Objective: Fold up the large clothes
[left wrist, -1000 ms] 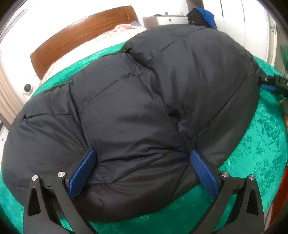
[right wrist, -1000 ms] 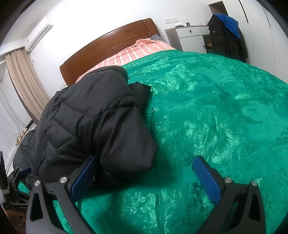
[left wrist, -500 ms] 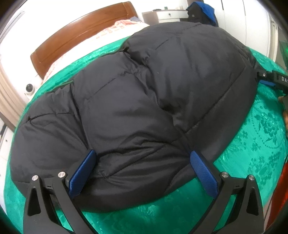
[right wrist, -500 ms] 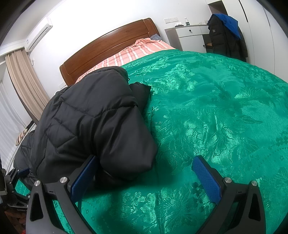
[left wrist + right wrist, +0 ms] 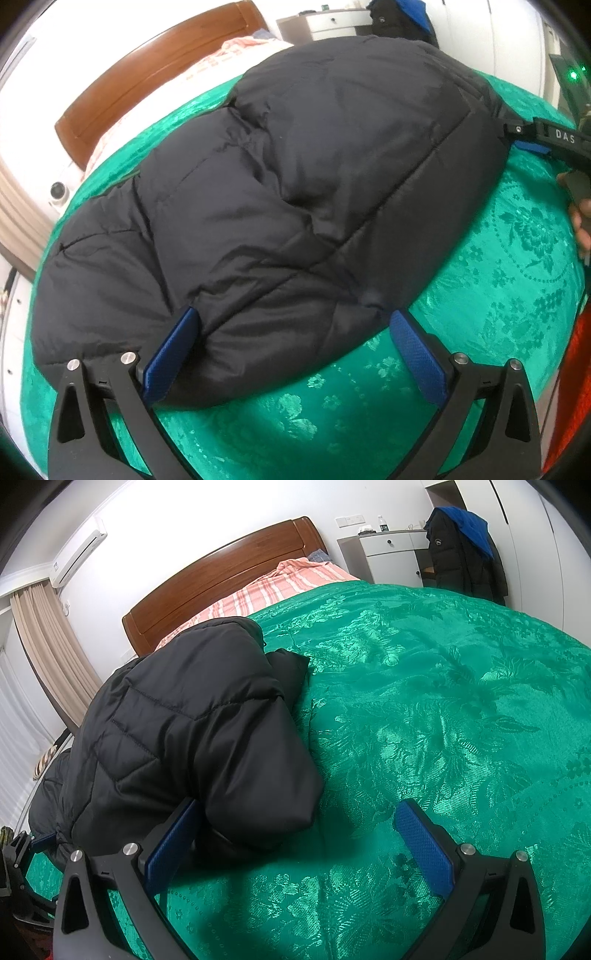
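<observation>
A large black puffer jacket lies folded in a bundle on the green bedspread. My left gripper is open, its blue pads at the jacket's near hem, and it holds nothing. In the right wrist view the jacket lies at the left, its near end between the open jaws. My right gripper is open and empty, its left pad against the jacket's edge. The right gripper also shows at the far right of the left wrist view.
The wooden headboard and striped pink bedding are at the far end. A white cabinet with a dark coat hung beside it stands at the back right. Curtains hang at the left.
The left gripper has drawn back toward me, so more green bedspread shows below the jacket's hem. The right gripper has barely moved.
</observation>
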